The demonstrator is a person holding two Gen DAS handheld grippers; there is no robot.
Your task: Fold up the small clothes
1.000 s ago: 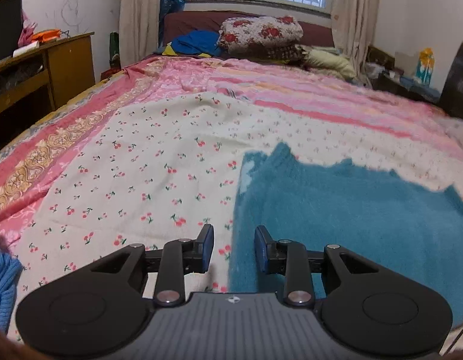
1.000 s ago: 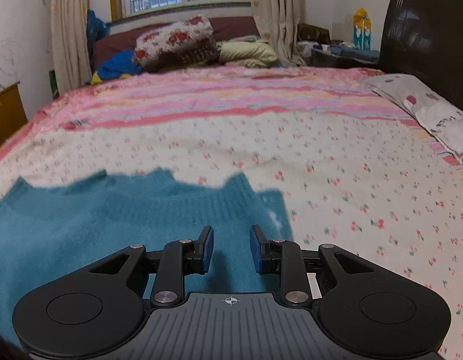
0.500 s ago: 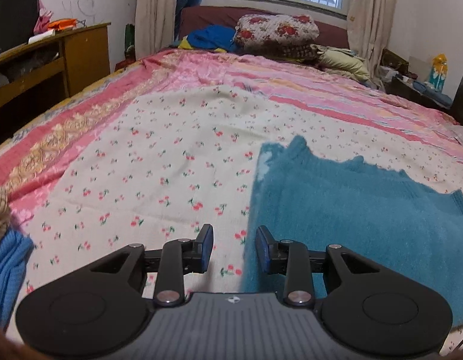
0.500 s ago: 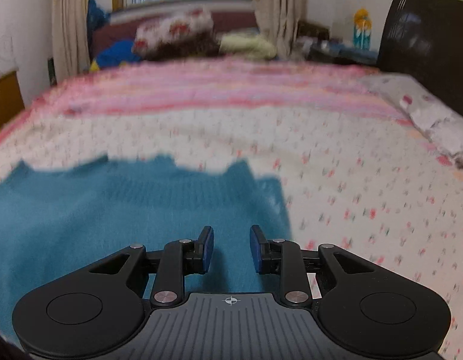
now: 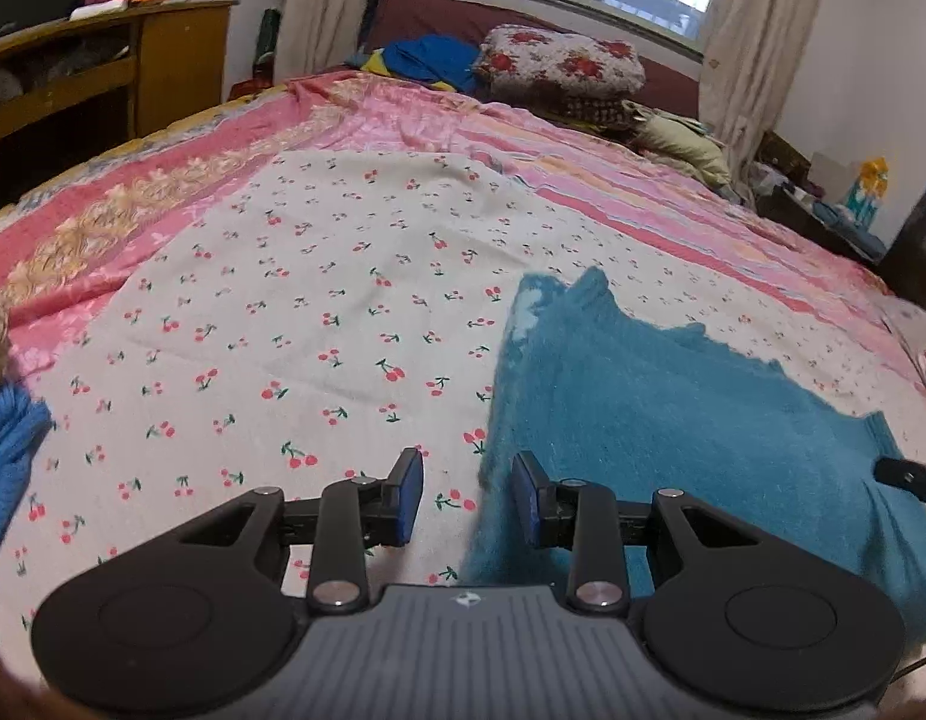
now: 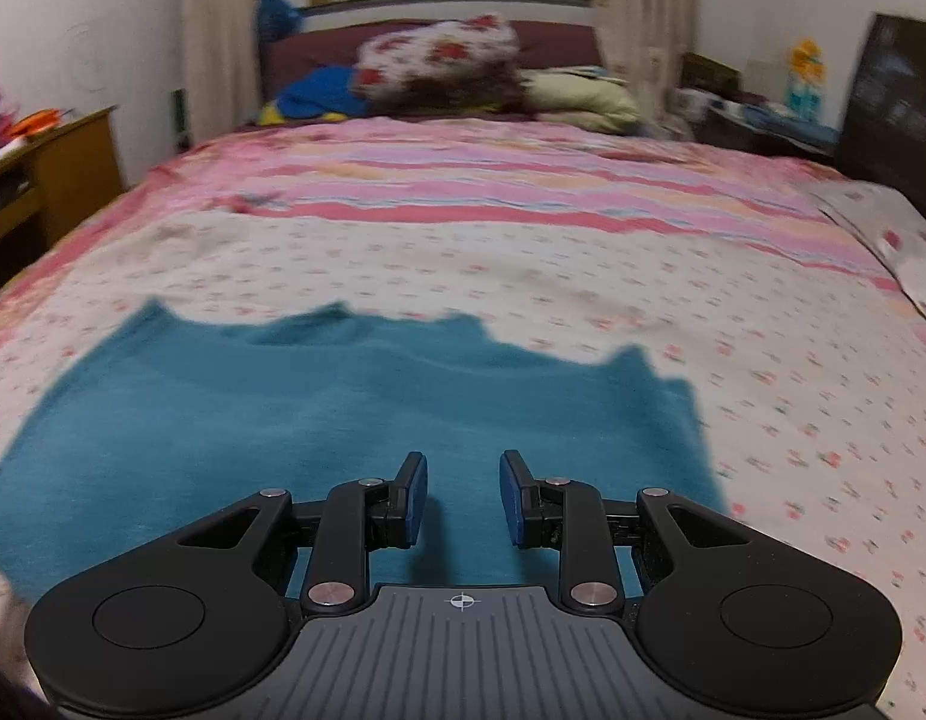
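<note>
A teal knit sweater point(image 5: 673, 420) lies spread flat on the cherry-print bedsheet point(image 5: 295, 312). My left gripper point(image 5: 466, 501) hovers over the sweater's left edge, open, with nothing between its blue pads. In the right wrist view the same sweater point(image 6: 343, 420) fills the near left of the bed. My right gripper point(image 6: 463, 495) is above its right part, open and holding nothing. A dark tip of the right gripper point(image 5: 907, 474) shows at the far right of the left wrist view.
A blue knit garment point(image 5: 7, 456) lies at the bed's near left edge. Pillows and folded bedding point(image 5: 559, 66) are piled at the far end under the window. A wooden desk point(image 5: 103, 72) stands on the left, a dark headboard point(image 6: 895, 102) on the right.
My right gripper has moved left and a little up, so more of the sweater shows. My left gripper has drifted slightly and rolled. Both stay open.
</note>
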